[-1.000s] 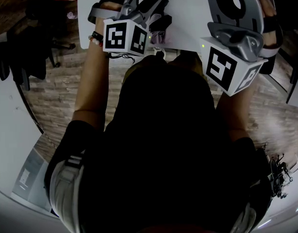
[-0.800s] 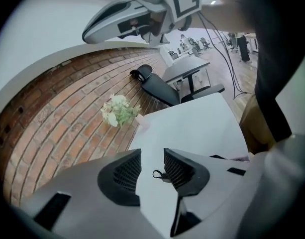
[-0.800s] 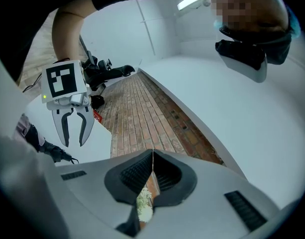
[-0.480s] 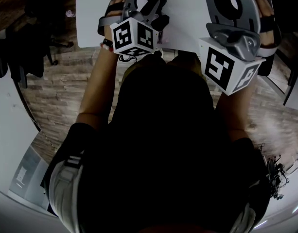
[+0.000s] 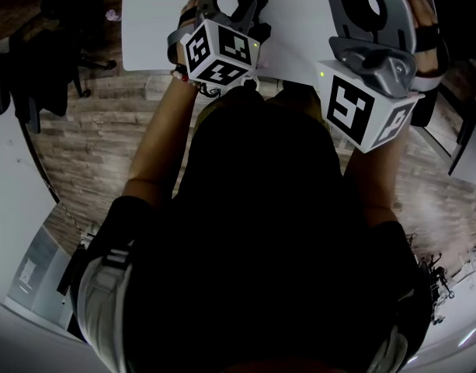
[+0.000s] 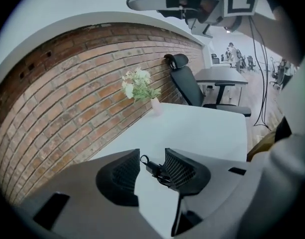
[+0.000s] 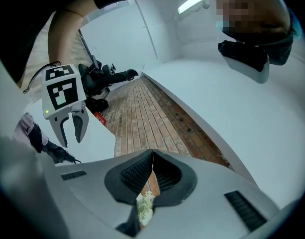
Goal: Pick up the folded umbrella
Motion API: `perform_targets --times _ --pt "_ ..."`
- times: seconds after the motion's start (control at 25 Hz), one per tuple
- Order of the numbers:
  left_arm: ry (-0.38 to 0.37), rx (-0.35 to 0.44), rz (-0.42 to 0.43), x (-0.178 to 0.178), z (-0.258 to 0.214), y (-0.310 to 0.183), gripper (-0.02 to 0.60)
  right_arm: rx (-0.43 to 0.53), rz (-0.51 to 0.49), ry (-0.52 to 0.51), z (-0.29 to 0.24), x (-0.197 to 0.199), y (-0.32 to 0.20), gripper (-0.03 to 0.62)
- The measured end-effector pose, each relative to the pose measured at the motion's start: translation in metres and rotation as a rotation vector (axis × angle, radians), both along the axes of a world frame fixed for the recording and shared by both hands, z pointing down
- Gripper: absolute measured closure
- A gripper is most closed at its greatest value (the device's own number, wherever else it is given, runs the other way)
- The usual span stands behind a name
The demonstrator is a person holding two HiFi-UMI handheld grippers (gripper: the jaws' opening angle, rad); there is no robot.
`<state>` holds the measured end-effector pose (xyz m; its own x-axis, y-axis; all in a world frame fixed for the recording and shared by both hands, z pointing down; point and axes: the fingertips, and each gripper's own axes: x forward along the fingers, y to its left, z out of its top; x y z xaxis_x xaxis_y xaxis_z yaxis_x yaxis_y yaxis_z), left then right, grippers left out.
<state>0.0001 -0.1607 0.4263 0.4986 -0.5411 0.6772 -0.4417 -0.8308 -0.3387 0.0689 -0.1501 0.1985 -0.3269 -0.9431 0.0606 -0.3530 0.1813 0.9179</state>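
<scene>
Closing off-centre: risks nipping only the thin strap loop of the black folded umbrella (image 6: 153, 169), lying close against one pad, and losing the body on the lift.
Pushing: risks sliding the umbrella along the slick top instead of catching it, if lowered askew.
Left gripper (image 6: 152, 153): parted, just been opening, straddling the umbrella's end without clamping it.
Right gripper (image 7: 152, 156): closed tip to tip on nothing, so no help against a swinging load.
Surface: smooth white table (image 6: 207, 128), bearing the umbrella and, at the far end, a small vase of pale flowers (image 6: 138, 86).
Room: red brick wall (image 6: 67, 108) alongside, black office chair (image 6: 184, 81) beyond, wood-plank floor (image 5: 105, 130).
</scene>
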Motion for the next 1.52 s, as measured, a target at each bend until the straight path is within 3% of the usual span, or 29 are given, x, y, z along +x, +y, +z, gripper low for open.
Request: perform_targets --times 0.2,0.36,0.56,0.92,1.16,1.52 --pt "0.005 -0.078 -0.059 -0.002 0.017 0.005 0.416 -0.001 -0.016 0.010 0.000 -0.003 0.001 0.563" --pt "0.081 -0.158 -0.137 -0.001 0.026 0.007 0.416 -0.001 -0.028 0.016 0.000 -0.006 0.002 0.563" --pt "0.123 -0.183 -0.206 0.001 0.033 0.005 0.393 -0.001 -0.041 0.023 0.001 -0.007 0.002 0.565" --pt "0.223 -0.305 -0.326 0.009 0.054 0.015 0.379 -0.003 -0.072 0.019 0.002 -0.014 -0.001 0.563" --pt "0.250 -0.300 -0.413 0.003 0.063 0.005 0.371 -0.010 -0.087 0.023 0.006 -0.016 -0.004 0.563" --pt "0.311 -0.421 -0.523 0.001 0.090 0.005 0.311 -0.007 -0.107 0.020 0.004 -0.018 -0.007 0.563"
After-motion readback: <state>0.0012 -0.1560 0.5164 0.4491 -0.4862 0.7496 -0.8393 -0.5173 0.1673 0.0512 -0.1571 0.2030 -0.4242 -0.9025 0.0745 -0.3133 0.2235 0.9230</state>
